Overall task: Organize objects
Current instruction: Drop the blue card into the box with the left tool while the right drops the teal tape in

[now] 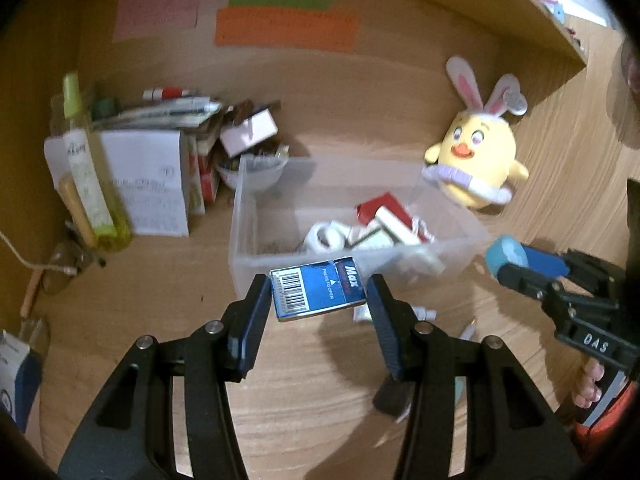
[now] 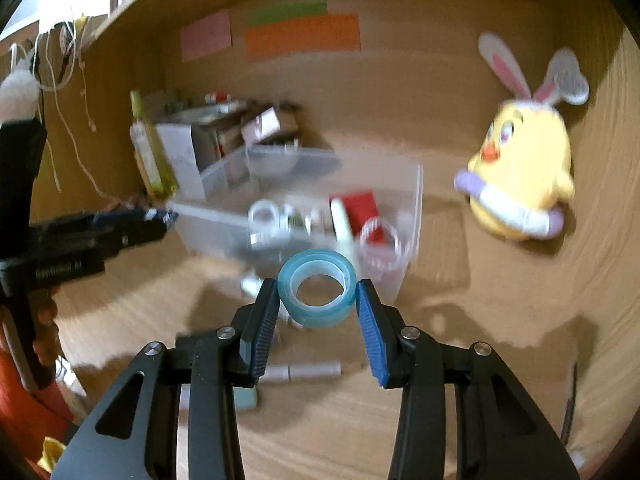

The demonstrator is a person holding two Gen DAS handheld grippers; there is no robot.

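Nearest, left gripper (image 1: 318,294): fingers clenched on a small blue staple box (image 1: 317,294), held clear of the desk, barcode end at 9 o'clock, "Max" printed on its top.
Right gripper (image 2: 317,294): pads pressed on both sides of a roll of pale blue tape (image 2: 317,294), hole facing the camera, lifted off the desk.
Each seen from the other: in the left wrist view the right gripper comes in at 3 o'clock with the tape roll at its tip; in the right wrist view the left gripper comes in at 9 o'clock, the blue box just showing at its tip.
Hand (image 1: 588,386): fingertips of the person's hand wrap the right gripper's handle, low at 4 o'clock in the left view.
Desk (image 1: 312,400): light wood; a few small white items lie under and just behind the grippers, too blurred to name.
Clear bin (image 1: 244,216): just beyond both grippers at 12 o'clock, open-topped, holding a red box (image 1: 380,206), white tape rolls and other small things.
Plush chick (image 1: 478,160): yellow, rabbit ears, at 2 o'clock beyond the bin, leaning by the back corner.
Bottle (image 1: 86,176): yellow-green, upright, at 10 o'clock, beside a white carton (image 1: 148,184) with pens piled on top.
Back panel: pink, green and orange paper notes (image 1: 286,28) stuck on at 12 o'clock.
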